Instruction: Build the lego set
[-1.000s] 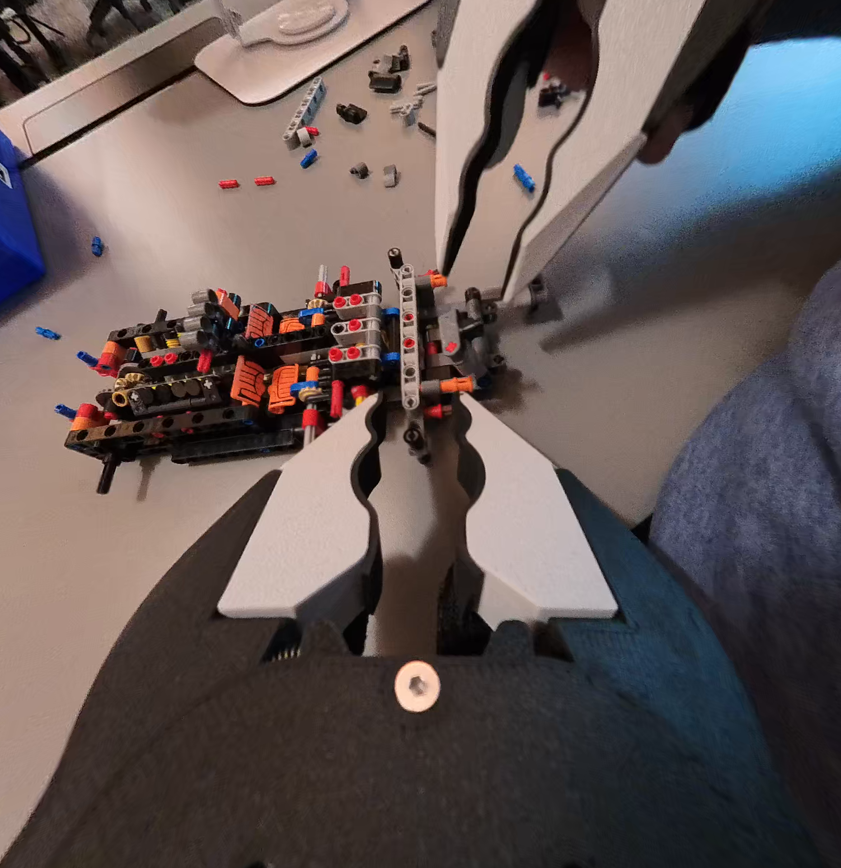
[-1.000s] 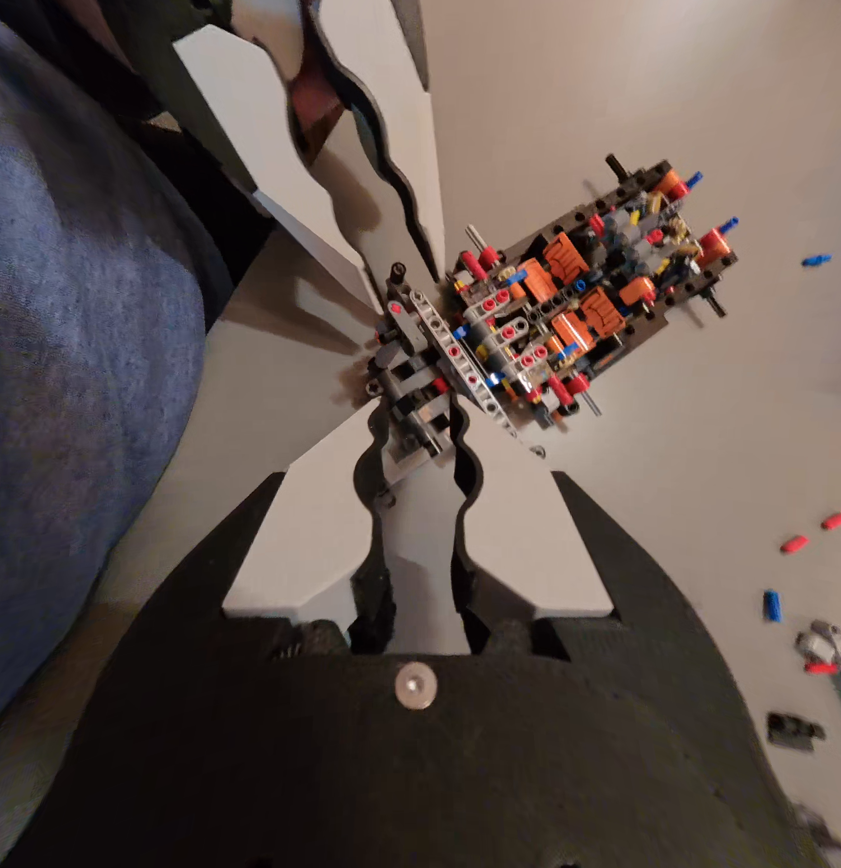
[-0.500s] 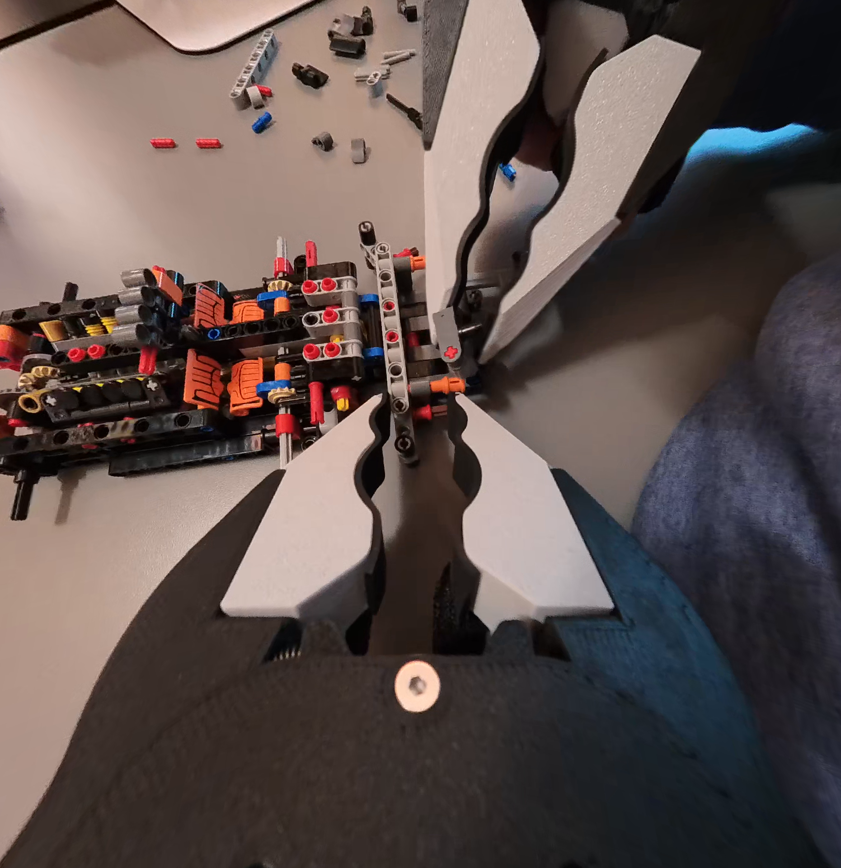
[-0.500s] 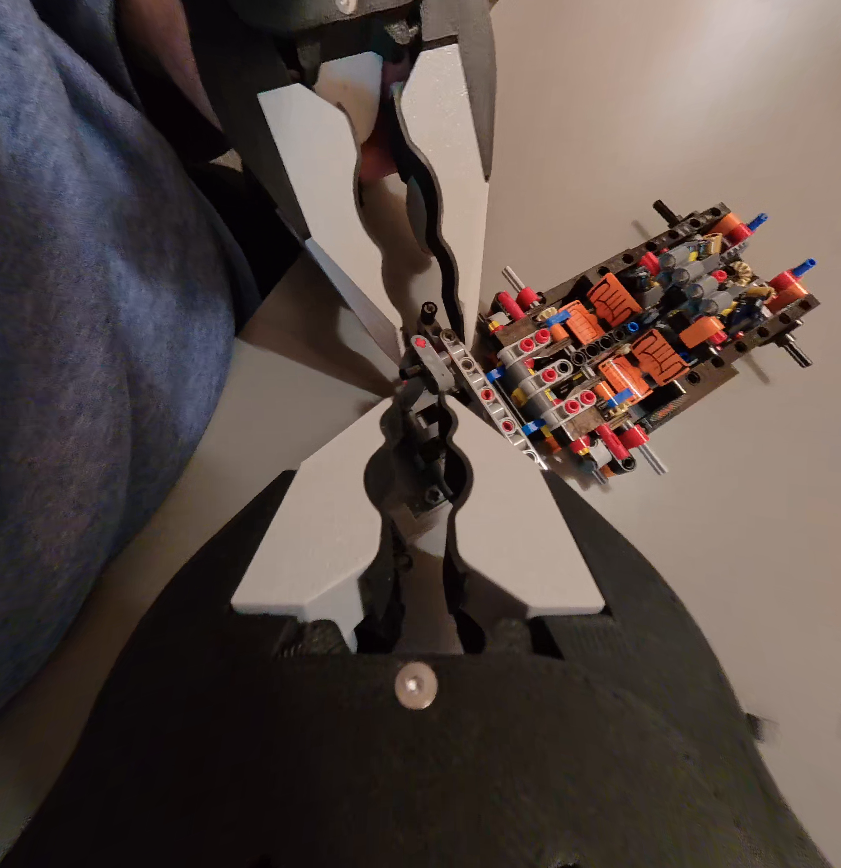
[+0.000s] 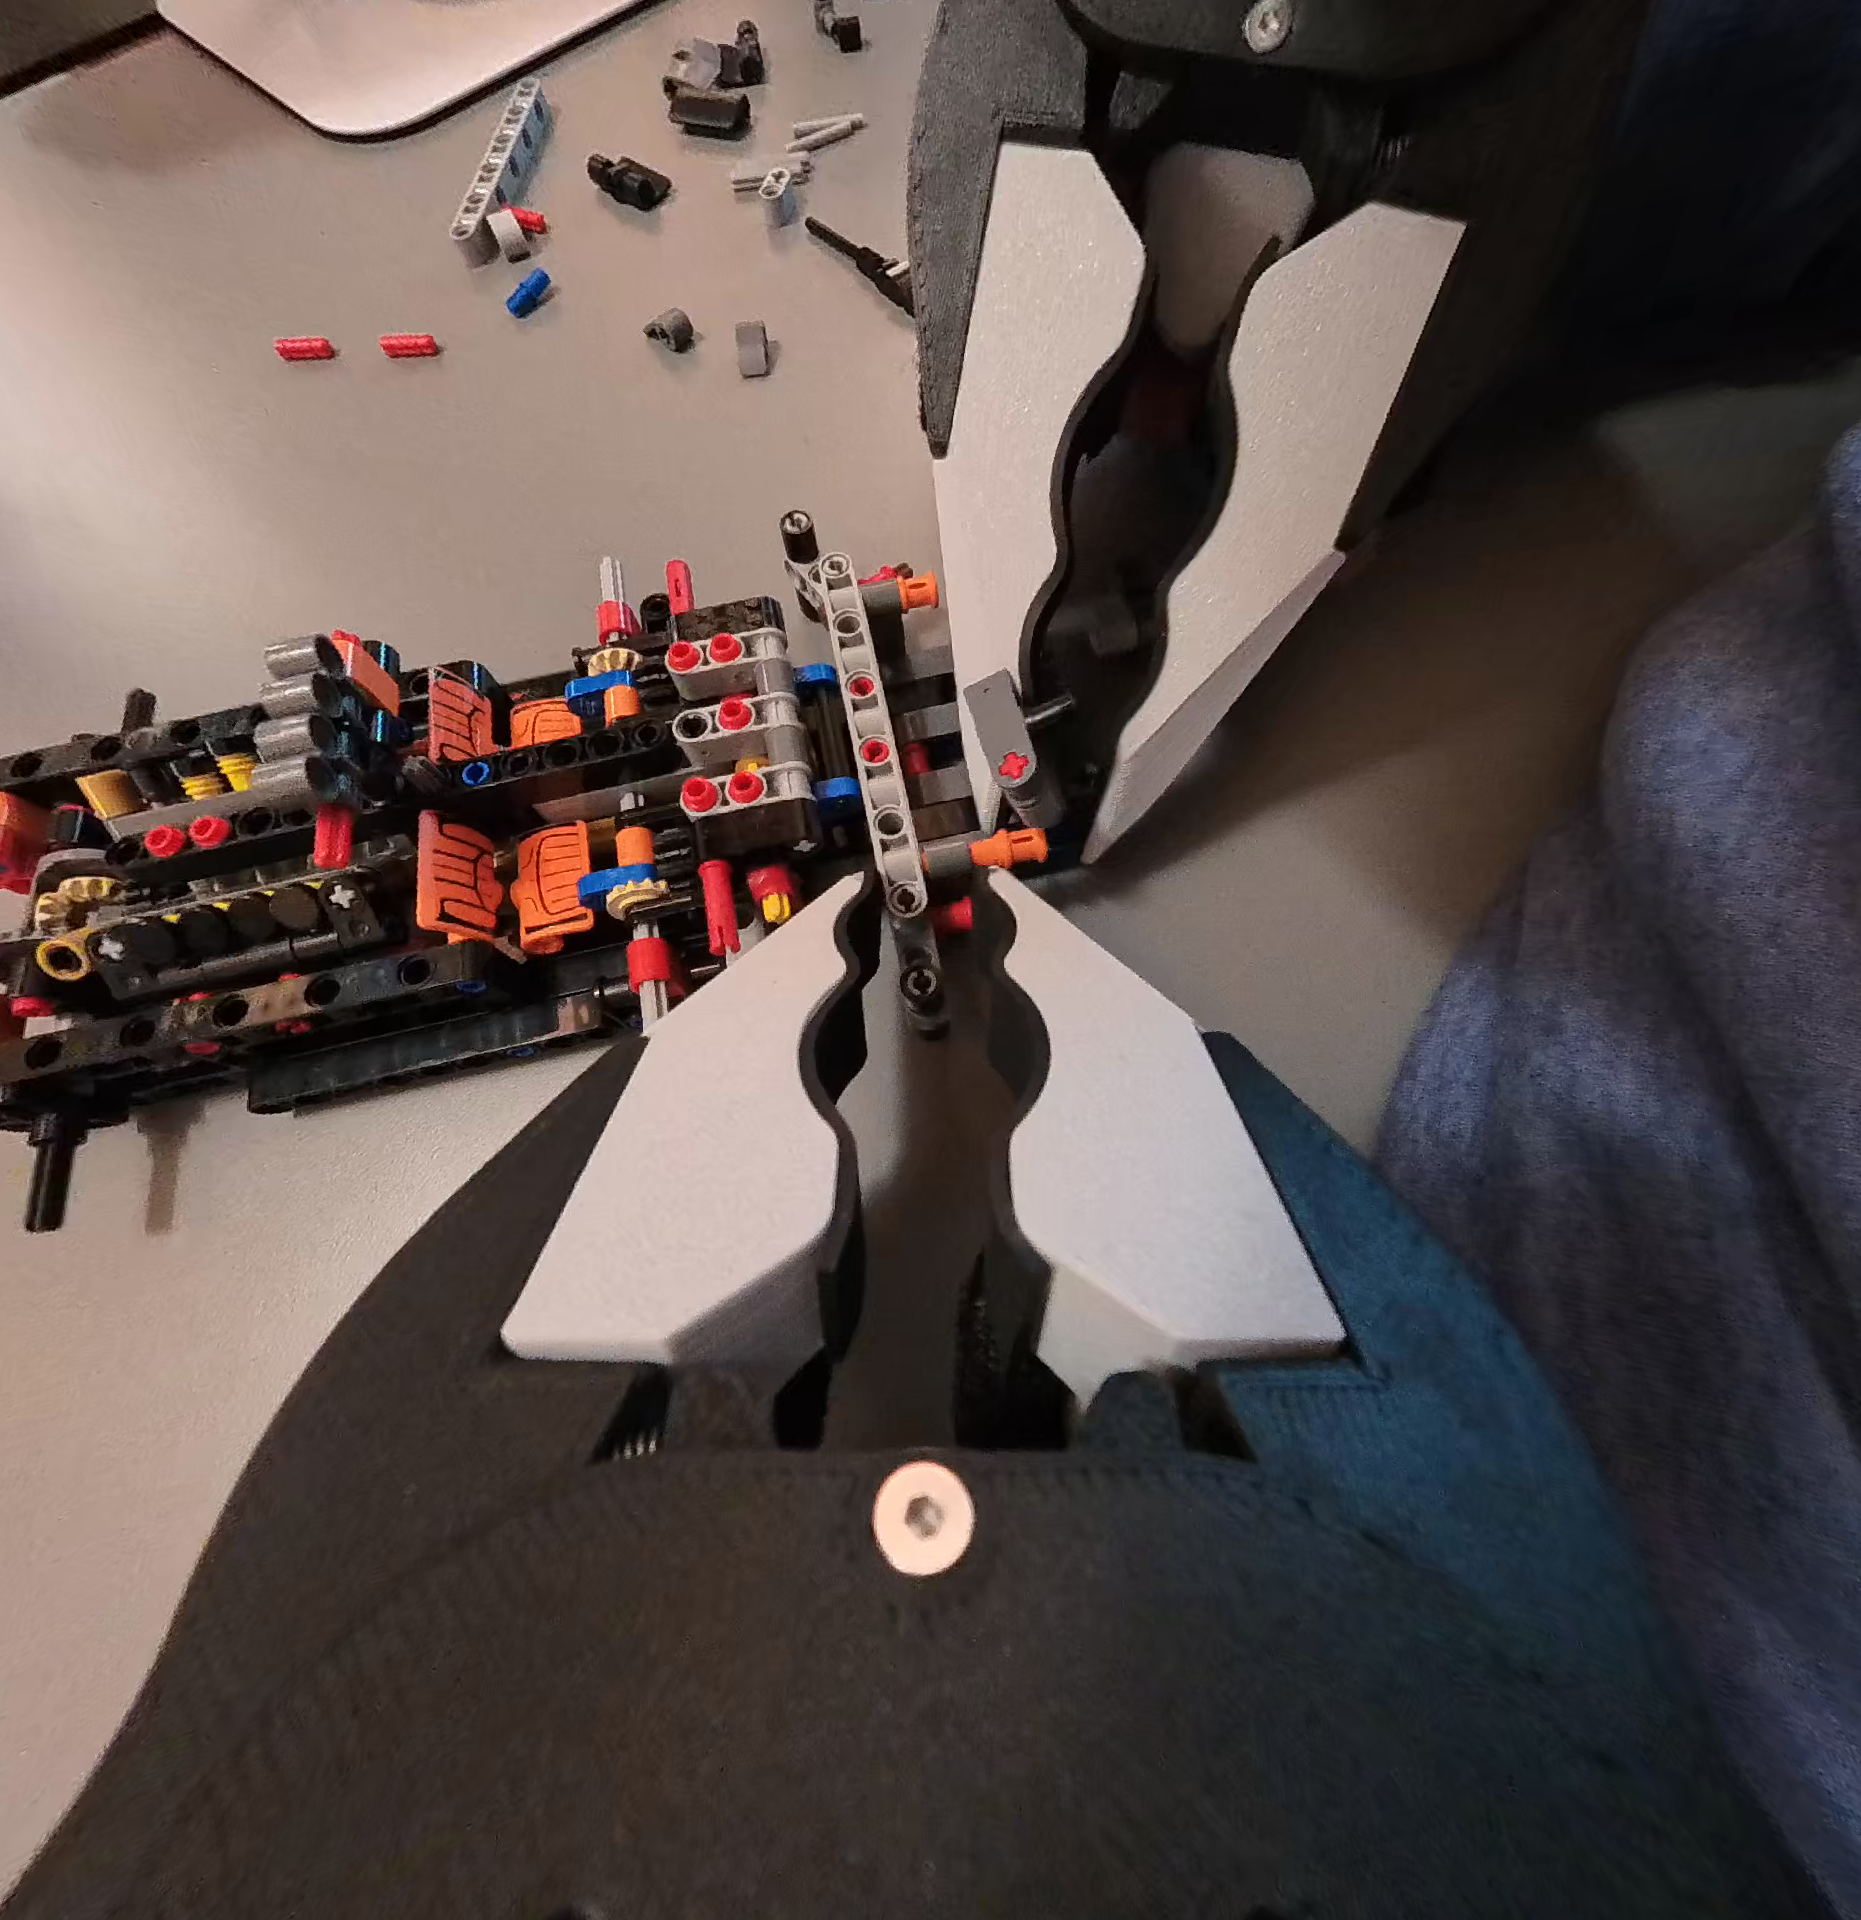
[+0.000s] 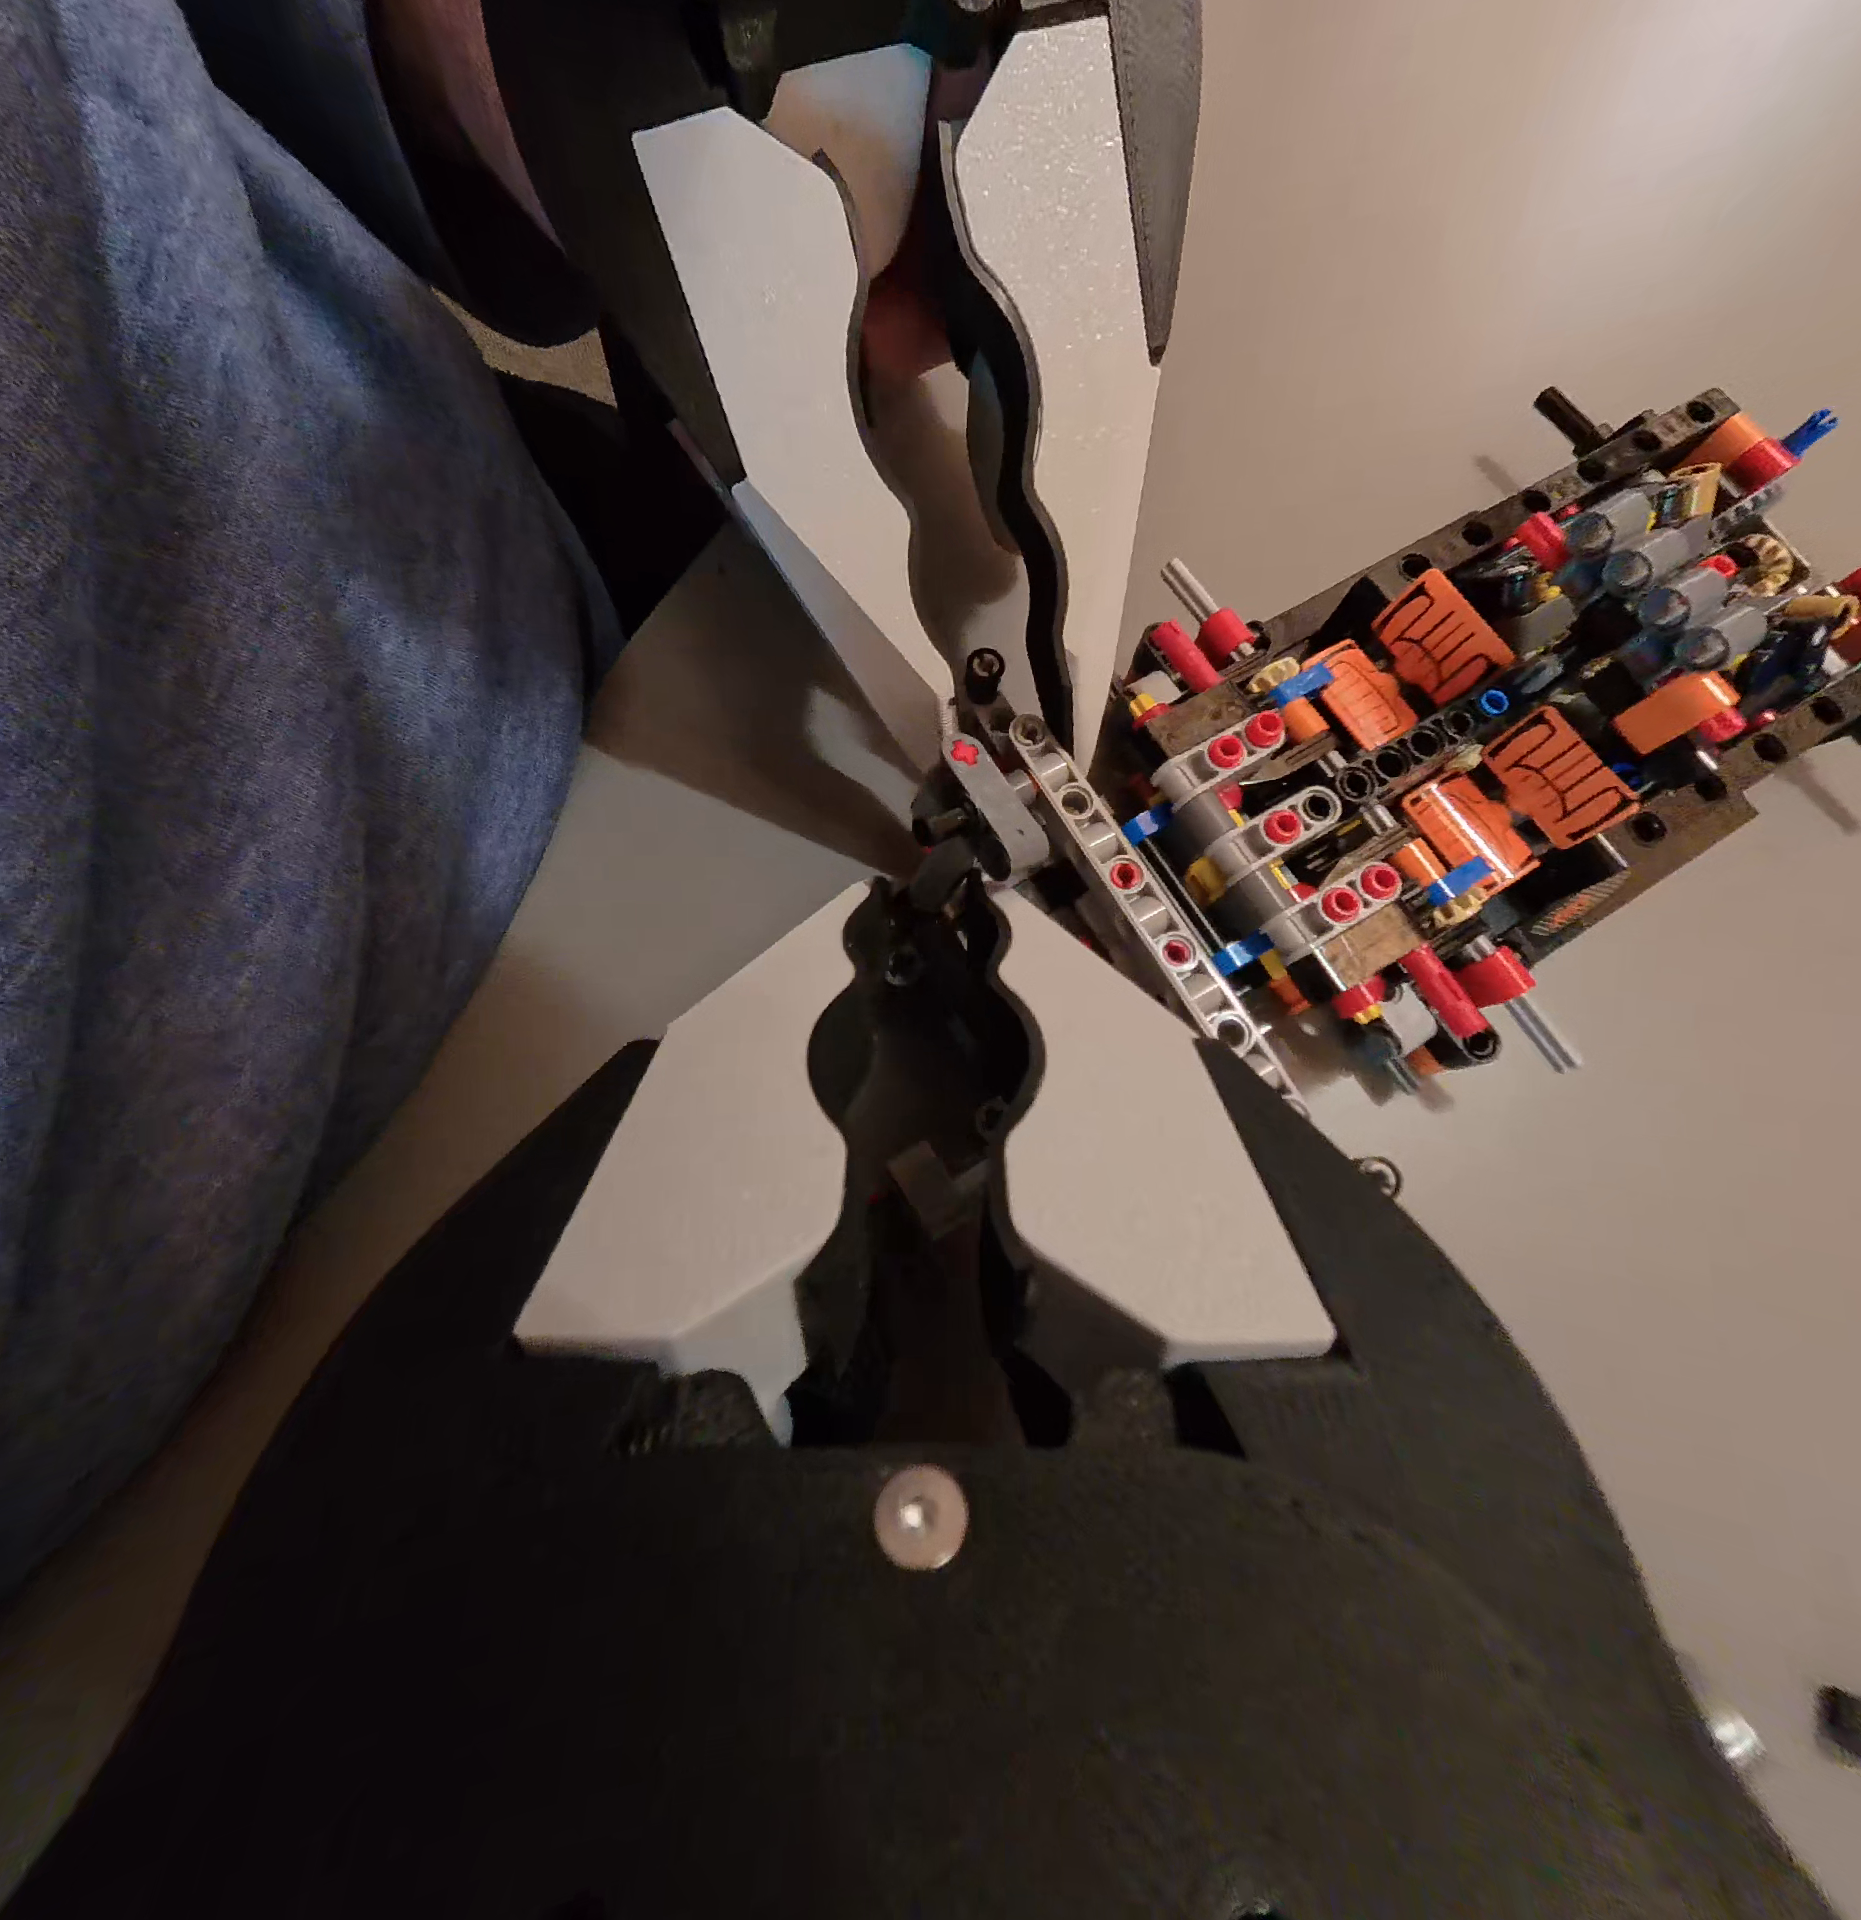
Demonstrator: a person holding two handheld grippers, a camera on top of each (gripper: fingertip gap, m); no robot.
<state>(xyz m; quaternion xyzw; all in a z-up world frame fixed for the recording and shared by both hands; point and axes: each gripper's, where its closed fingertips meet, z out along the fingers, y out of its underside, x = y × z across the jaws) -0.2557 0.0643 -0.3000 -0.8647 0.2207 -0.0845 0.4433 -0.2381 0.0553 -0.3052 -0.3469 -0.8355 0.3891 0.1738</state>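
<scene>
A long lego model (image 5: 490, 831) of black beams with orange, red and grey parts lies on the pale table (image 5: 230, 488). It also shows in the right wrist view (image 6: 1425, 779). A grey holed beam (image 5: 869, 727) crosses the model's near end. My left gripper (image 5: 928, 894) is shut on that end, around the beam's tip and a black connector (image 5: 921, 982). My right gripper (image 6: 936, 894) is shut on the dark parts at the same end from the opposite side. It comes down from above in the left wrist view (image 5: 1056, 748). The two grippers' fingertips nearly touch.
Several loose lego pieces (image 5: 635, 177) and two red pins (image 5: 302, 348) lie on the table beyond the model, near a flat grey base plate (image 5: 386, 62). A person's blue clothing (image 5: 1684, 1039) fills the side next to the grippers, and shows in the right wrist view (image 6: 178, 727). Less than 4 cm separates the two grippers' tips. Left tips and right tips are each some 40 cm from the flat grey base plate (image 5: 386, 62).
My right gripper has pushed further onto the model's end, so the dark parts now sit deep between its fingers. The left gripper has kept its hold on the beam end.
</scene>
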